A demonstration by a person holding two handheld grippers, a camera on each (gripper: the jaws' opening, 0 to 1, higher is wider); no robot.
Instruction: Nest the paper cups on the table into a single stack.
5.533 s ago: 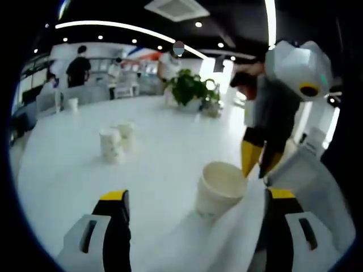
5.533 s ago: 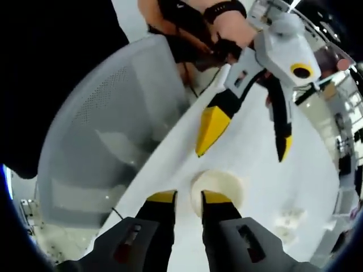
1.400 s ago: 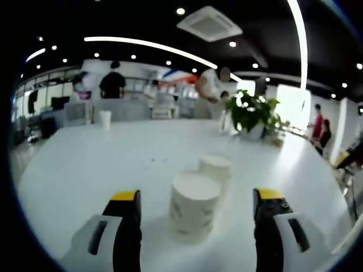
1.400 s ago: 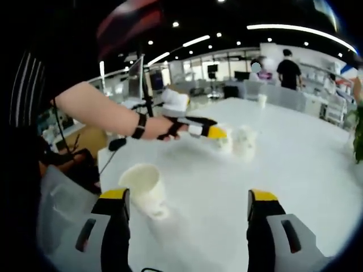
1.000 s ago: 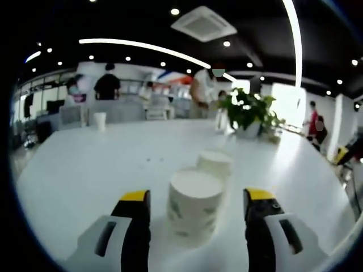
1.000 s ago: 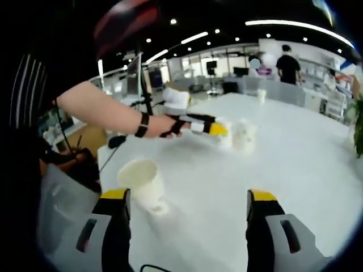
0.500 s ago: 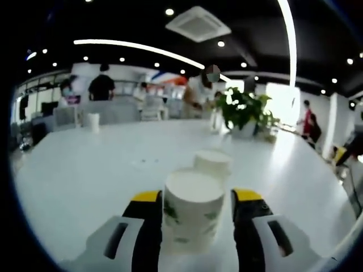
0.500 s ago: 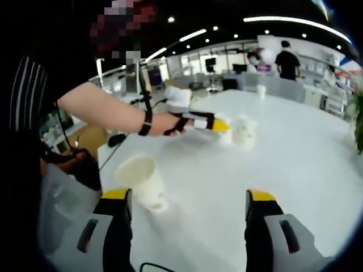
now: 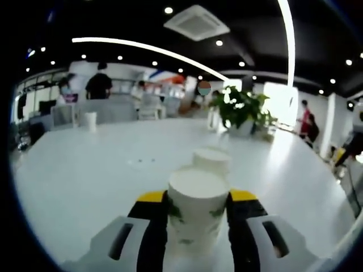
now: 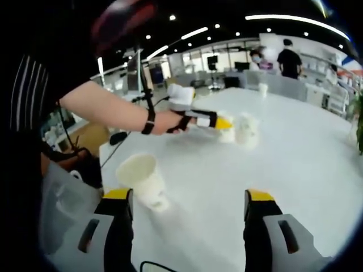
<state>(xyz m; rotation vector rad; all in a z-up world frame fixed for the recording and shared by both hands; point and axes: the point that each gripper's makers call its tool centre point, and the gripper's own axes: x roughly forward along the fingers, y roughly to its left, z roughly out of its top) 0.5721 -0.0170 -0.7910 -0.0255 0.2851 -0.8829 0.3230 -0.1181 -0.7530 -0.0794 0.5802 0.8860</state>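
Left gripper view: hand-held gripper [image 9: 195,205] clamps cup [image 9: 195,209]

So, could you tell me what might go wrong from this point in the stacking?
The left gripper is shut on the upside-down paper cup; too hard a squeeze could dent its thin wall. The second inverted cup stands close behind it, so a forward swing may knock it over. The upright cup faces the other way up, so the three will not nest unless one orientation is flipped.
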